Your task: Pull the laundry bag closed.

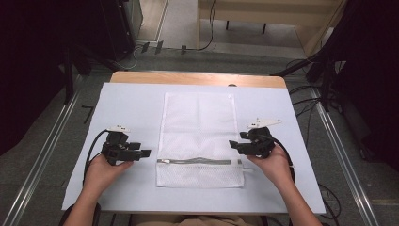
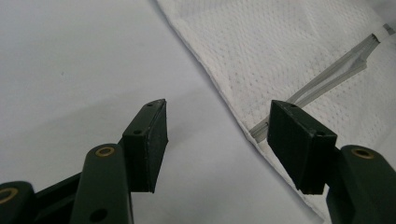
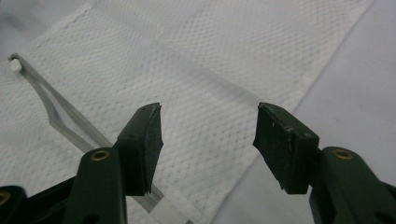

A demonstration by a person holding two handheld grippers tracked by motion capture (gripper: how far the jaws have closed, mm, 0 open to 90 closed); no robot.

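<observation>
A white mesh laundry bag (image 1: 197, 136) lies flat at the centre of the frame on my white-covered tabletop (image 1: 127, 101), its grey zipper (image 1: 197, 161) running across near the lower end. My left hand-held gripper (image 1: 145, 153) sits just left of the zipper's end, jaws spread wide and holding nothing — my right hand-held gripper (image 1: 232, 143) mirrors it at the bag's right edge, likewise spread and empty.

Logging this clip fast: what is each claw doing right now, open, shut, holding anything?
Left claw: open, holding nothing, beside the left edge of the mesh bag.
Right claw: open, holding nothing, over the bag's right edge.
</observation>
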